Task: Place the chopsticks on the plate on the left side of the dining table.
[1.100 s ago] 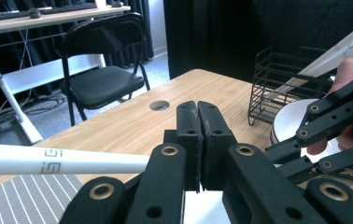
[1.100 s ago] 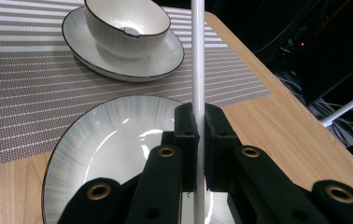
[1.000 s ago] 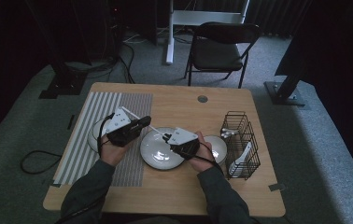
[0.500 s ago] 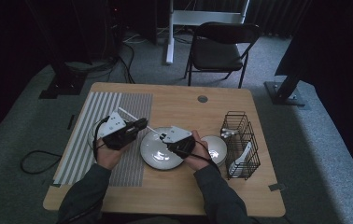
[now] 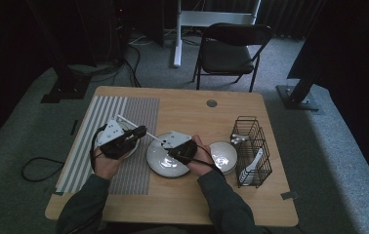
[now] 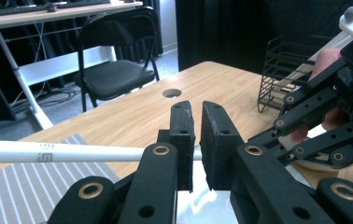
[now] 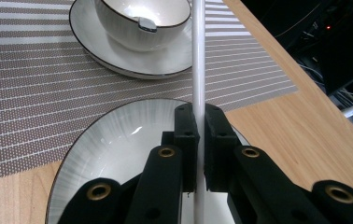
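Chopstick (image 7: 198, 70) above plate (image 7: 118, 140), perhaps touching

The left hand-held gripper (image 5: 141, 130) now sits a little nearer the person and lower toward the worktop (image 5: 187, 105) than a second ago, beside the bowl (image 5: 105, 130) on the striped mat (image 5: 136, 109). Its jaws have just been opening: in the left gripper view a narrow gap shows between them, with the white chopstick (image 6: 62, 152) running across to the left jaw and no longer pinched. In the high view the chopstick now slants more steeply from the mat down to the plate (image 5: 158, 158).
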{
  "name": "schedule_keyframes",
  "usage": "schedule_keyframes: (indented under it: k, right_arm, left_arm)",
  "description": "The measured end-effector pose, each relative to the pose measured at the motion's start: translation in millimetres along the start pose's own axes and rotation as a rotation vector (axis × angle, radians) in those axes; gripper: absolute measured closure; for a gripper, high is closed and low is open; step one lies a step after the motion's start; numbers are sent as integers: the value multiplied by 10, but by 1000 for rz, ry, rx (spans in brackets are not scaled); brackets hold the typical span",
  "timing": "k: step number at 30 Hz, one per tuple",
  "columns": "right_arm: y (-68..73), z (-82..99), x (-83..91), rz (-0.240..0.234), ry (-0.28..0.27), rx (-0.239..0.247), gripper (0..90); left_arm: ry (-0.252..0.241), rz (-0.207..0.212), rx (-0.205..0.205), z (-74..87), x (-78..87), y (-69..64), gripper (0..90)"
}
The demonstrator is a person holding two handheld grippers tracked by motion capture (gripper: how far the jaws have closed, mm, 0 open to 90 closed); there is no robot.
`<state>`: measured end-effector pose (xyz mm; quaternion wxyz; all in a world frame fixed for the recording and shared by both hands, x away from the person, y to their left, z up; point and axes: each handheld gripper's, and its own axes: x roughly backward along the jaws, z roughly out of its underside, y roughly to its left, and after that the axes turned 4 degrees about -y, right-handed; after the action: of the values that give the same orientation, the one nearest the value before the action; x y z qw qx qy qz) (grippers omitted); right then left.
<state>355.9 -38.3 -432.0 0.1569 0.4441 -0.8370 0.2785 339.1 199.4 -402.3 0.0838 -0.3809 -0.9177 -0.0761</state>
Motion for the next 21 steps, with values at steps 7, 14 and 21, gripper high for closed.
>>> schedule_keyframes:
  k: [7, 14, 21]
  right_arm:
    - [25, -16, -79, -19, 12, 5, 858]
    - [42, -47, -135, -34, 22, 18, 858]
    - [57, -107, -189, -49, 22, 29, 858]
  left_arm:
    - [23, -18, 8, 102, 50, 35, 839]
    - [40, -30, 19, 198, 78, 64, 831]
    - [51, -41, 23, 253, 118, 82, 824]
